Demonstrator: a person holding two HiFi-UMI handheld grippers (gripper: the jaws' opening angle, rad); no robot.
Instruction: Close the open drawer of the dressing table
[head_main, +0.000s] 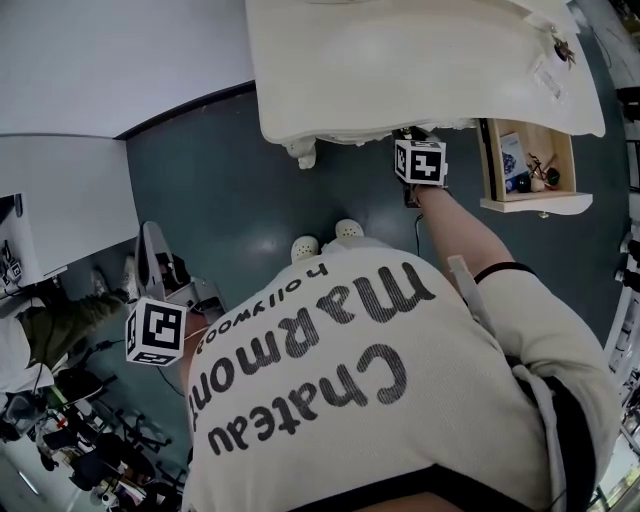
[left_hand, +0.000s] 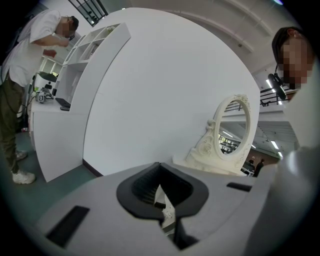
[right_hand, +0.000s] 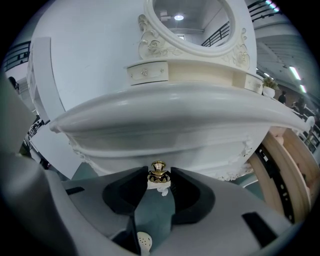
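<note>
The open drawer (head_main: 535, 204) of the dressing table (head_main: 400, 70) stands pulled out at the right end of the table, past the edge of the counter top. Its wooden inside is seen from above in the head view. In it lie a blue and white packet (head_main: 510, 154) against the left wall, and beside it some small dark and pale things (head_main: 533, 178) in a loose tangle. They are too small to say what they are. The back part of the drawer is hidden under the counter top.

The right claw (right_hand: 159, 177) is not at this drawer. It is at the middle of the table front, under the curved edge, and it pinches a gold knob (right_hand: 158, 169); the tips lie against both sides of the knob. In the head view only its marker cube shows, the tips are covered by the counter edge. In the right gripper view the wooden side of the open drawer is cut off at the right border.

The left claw (left_hand: 160, 167) is held well apart from the table at the person's left side. Its tips are pressed together with nothing between them. Beyond it stands the oval mirror (left_hand: 231, 127).

On the counter top near the right end lies a small dark thing (head_main: 561, 46), hard to make out.
</note>
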